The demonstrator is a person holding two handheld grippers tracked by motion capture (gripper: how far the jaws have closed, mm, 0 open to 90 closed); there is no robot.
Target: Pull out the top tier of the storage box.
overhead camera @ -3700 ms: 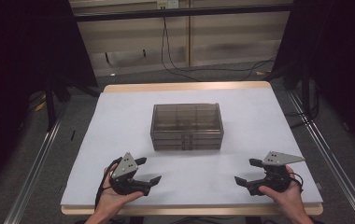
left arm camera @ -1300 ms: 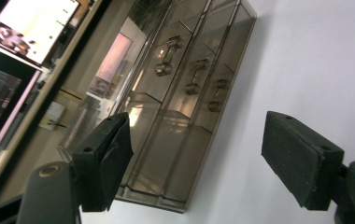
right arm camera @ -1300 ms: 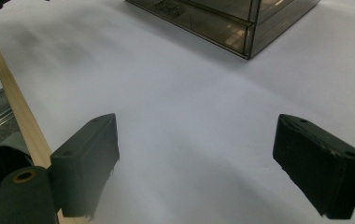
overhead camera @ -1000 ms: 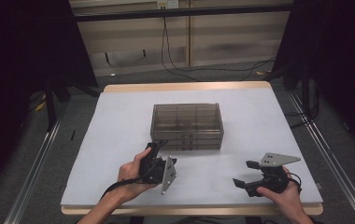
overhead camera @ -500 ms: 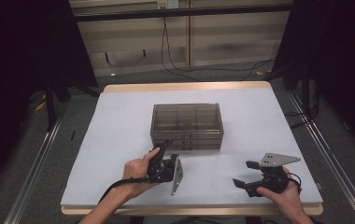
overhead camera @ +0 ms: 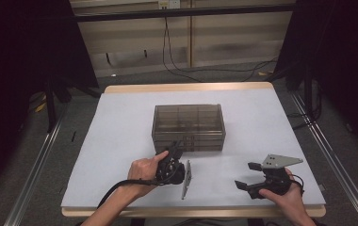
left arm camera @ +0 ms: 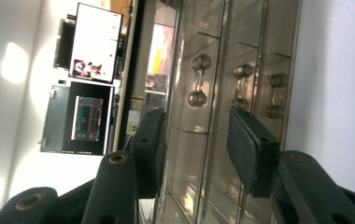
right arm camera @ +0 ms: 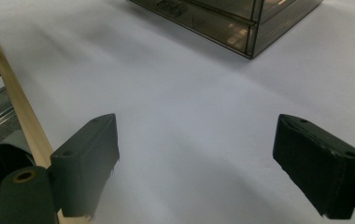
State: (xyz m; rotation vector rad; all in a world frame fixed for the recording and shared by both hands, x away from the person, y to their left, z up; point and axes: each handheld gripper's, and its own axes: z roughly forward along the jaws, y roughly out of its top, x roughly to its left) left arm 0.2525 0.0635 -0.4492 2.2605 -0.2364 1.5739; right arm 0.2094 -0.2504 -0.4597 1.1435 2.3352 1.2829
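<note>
A smoky clear drawer cabinet (overhead camera: 189, 126) stands in the middle of the white table (overhead camera: 120, 122). My left gripper (overhead camera: 173, 151) is rolled on its side right at the cabinet's front, lower left part, with its grey plate (overhead camera: 186, 180) pointing toward the table edge. In the left gripper view its jaws stand open around nothing, the gripper (left arm camera: 199, 149) facing the drawer fronts and their small knob handles (left arm camera: 196, 86). My right gripper (overhead camera: 246, 175) rests near the front right of the table, open wide. In the right gripper view the right gripper (right arm camera: 203, 163) faces bare sheet, the cabinet (right arm camera: 231, 18) farther off.
The table's wooden front edge (right arm camera: 21, 107) runs close beside the right gripper. Metal rails (overhead camera: 36, 165) flank the table on the floor. Cables (overhead camera: 200, 70) lie behind it. Lit monitors (left arm camera: 94, 44) show beyond the cabinet in the left gripper view.
The left gripper has moved from the front left of the table to the cabinet's front and has rolled onto its side. The right gripper has barely moved.
</note>
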